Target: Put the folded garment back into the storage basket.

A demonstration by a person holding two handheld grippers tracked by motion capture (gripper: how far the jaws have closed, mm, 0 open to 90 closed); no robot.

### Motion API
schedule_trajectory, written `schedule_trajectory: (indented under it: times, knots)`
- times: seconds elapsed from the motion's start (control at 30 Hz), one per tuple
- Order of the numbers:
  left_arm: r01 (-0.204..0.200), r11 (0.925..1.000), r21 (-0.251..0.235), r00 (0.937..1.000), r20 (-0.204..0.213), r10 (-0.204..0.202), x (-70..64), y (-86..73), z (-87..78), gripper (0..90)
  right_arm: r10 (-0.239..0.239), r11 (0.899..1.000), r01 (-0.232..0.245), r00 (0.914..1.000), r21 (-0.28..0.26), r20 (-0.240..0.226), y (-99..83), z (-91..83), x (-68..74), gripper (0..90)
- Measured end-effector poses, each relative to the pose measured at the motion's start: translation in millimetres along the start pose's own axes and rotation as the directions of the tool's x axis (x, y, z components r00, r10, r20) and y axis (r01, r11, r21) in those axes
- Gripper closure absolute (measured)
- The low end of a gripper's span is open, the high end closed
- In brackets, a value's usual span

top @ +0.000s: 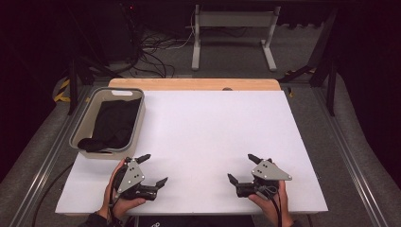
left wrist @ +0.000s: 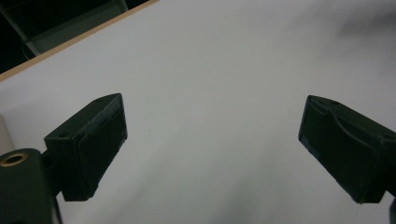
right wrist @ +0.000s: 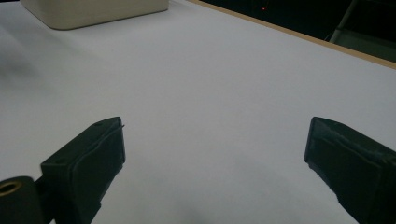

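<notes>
From above, a grey bin point(top: 108, 124) sits at the far left of the white counter point(top: 208, 137), and everything else is best placed from it. A black cloth point(top: 112, 124) lies bunched inside the bin, one end drooping toward its near wall. The left tool point(top: 153, 169) is held just in front of the bin's near corner, jaws spread, nothing between them. The right tool point(top: 242, 168) is well to the right of the bin, near the front edge, likewise released and empty.

Along the left tool point(left wrist: 212, 140), the two black jaws stand wide apart over bare white board, with the bin out of frame to the side.

Along the right tool point(right wrist: 215, 154), the jaws gape the same way, and the bin's pale wall point(right wrist: 93, 10) shows far off at the top left.

I'd judge this the very start: both hands poised, the cloth untouched. The next move likely calls for the left tool to reach up over the bin's rim and pinch the cloth.
</notes>
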State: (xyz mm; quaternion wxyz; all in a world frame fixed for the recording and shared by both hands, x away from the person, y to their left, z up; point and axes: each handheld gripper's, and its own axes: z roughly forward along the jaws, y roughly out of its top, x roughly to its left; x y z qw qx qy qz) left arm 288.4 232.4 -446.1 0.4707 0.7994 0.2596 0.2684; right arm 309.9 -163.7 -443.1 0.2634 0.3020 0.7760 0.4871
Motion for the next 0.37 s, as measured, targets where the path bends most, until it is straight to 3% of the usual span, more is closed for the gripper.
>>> schedule_trajectory:
  times: [0.37]
  knots:
    - [-0.005,0.9999,0.011,1.0000,0.000,0.005,2.1,-0.1,1.6,8.7,-0.010,1.000,0.010,1.0000,0.014,-0.003,-0.1,1.3,0.7,5.4]
